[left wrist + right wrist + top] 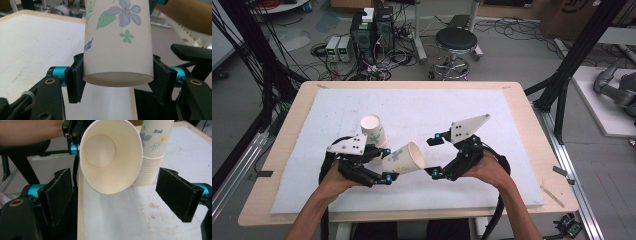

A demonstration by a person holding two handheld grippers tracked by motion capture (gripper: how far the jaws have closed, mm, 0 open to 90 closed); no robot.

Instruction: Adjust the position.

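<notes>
A flower-printed paper cup (404, 158) is held on its side above the white mat (462, 110), its mouth toward my right gripper. My left gripper (388, 165) is shut on it near the base. In the left gripper view both pads press the walls of the cup (117, 42) just above its bottom rim. My right gripper (435, 155) is open, its jaws level with the cup's mouth but apart from it. In the right gripper view the open mouth of the cup (110, 155) faces the camera beyond the jaws. An upright stack of cups (373, 129) (152, 152) stands behind the left gripper.
The mat covers most of the wooden table (522, 100). Beyond its far edge are a black stool (455, 42) and computer boxes with cables (372, 30) on the floor. Black frame posts (577, 55) rise at the right and left.
</notes>
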